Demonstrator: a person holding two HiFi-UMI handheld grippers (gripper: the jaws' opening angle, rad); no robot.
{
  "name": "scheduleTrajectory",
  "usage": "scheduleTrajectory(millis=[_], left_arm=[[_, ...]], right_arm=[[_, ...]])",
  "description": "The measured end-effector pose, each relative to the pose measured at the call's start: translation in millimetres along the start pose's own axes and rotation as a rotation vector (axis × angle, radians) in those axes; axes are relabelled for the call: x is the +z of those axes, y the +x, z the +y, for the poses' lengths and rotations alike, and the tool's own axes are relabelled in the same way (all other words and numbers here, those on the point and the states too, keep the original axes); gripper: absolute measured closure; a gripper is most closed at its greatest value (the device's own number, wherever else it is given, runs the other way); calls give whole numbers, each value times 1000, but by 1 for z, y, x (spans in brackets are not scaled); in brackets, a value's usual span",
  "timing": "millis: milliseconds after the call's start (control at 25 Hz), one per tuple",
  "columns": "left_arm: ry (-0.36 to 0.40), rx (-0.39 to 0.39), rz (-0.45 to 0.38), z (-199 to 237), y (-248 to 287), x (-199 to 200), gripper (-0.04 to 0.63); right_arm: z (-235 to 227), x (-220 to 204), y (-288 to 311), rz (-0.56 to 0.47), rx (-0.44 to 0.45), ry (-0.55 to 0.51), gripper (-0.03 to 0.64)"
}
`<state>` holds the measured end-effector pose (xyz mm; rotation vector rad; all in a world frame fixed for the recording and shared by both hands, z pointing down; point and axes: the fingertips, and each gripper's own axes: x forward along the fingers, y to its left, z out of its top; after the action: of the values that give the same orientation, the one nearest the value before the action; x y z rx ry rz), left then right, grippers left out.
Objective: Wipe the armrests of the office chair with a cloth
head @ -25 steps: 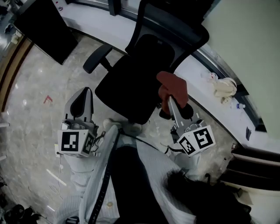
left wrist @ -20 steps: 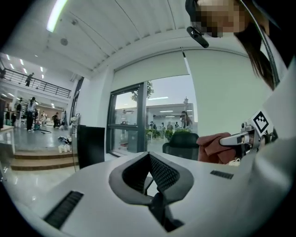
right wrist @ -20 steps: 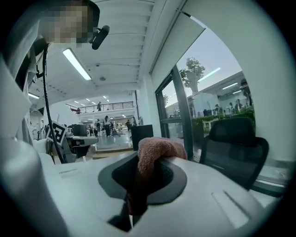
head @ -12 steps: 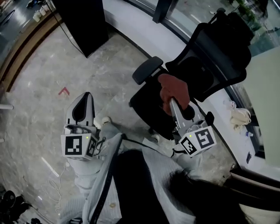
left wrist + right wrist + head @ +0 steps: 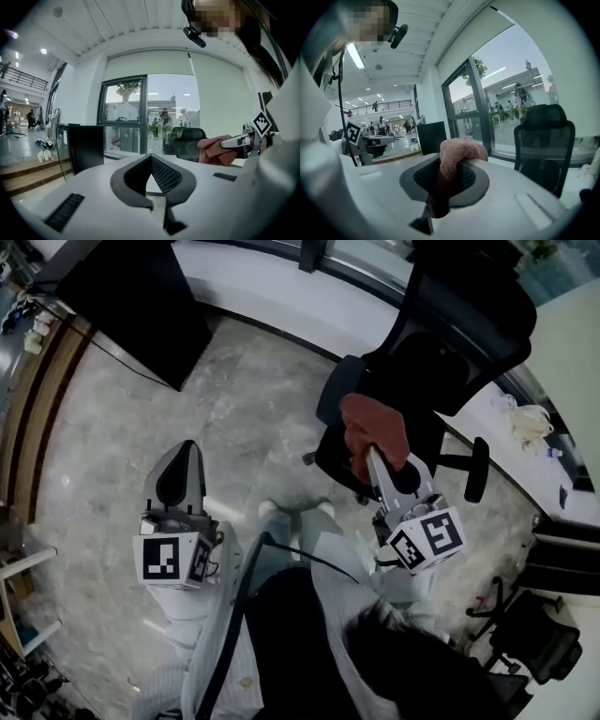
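Note:
A black office chair (image 5: pixel 441 352) stands at the upper right of the head view, with one armrest (image 5: pixel 336 388) on its left side and the other armrest (image 5: pixel 476 470) on its right. My right gripper (image 5: pixel 373 454) is shut on a reddish cloth (image 5: pixel 373 427), held in the air short of the chair. The right gripper view shows the cloth (image 5: pixel 457 151) bunched between the jaws, and the chair (image 5: pixel 543 140) apart from it at the right. My left gripper (image 5: pixel 180 457) hangs shut and empty over the floor, far left of the chair.
A black cabinet (image 5: pixel 141 306) stands at the upper left. A white ledge (image 5: pixel 281 287) runs under the windows, with a pale bag (image 5: pixel 530 423) on it at the right. Another chair's base (image 5: pixel 525 634) is at the lower right. The floor (image 5: pixel 112 427) is marble.
The head view has swung, so the chair now sits further up and right and is turned. The right gripper still holds the cloth near it. The left gripper has barely moved.

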<state>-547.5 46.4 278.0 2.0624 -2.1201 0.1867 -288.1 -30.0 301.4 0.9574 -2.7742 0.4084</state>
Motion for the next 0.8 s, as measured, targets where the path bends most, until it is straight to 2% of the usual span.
scheduleTrajectory(millis=[200, 320, 440, 640, 800], left_arm=[[-18, -148, 26, -29, 55, -20, 592], [-8, -230, 43, -49, 90, -17, 592], [5, -278, 47, -63, 120, -9, 592], [62, -373, -32, -90, 171, 24, 592], [68, -425, -3, -110, 200, 35, 592]], right_arm=[[-39, -17, -3, 32, -122, 32, 584], [-65, -16, 1, 29, -178, 47, 584], [-87, -13, 12, 27, -204, 38, 584], [-120, -5, 27, 13, -235, 32, 584], [-139, -2, 38, 41, -243, 36, 584]])
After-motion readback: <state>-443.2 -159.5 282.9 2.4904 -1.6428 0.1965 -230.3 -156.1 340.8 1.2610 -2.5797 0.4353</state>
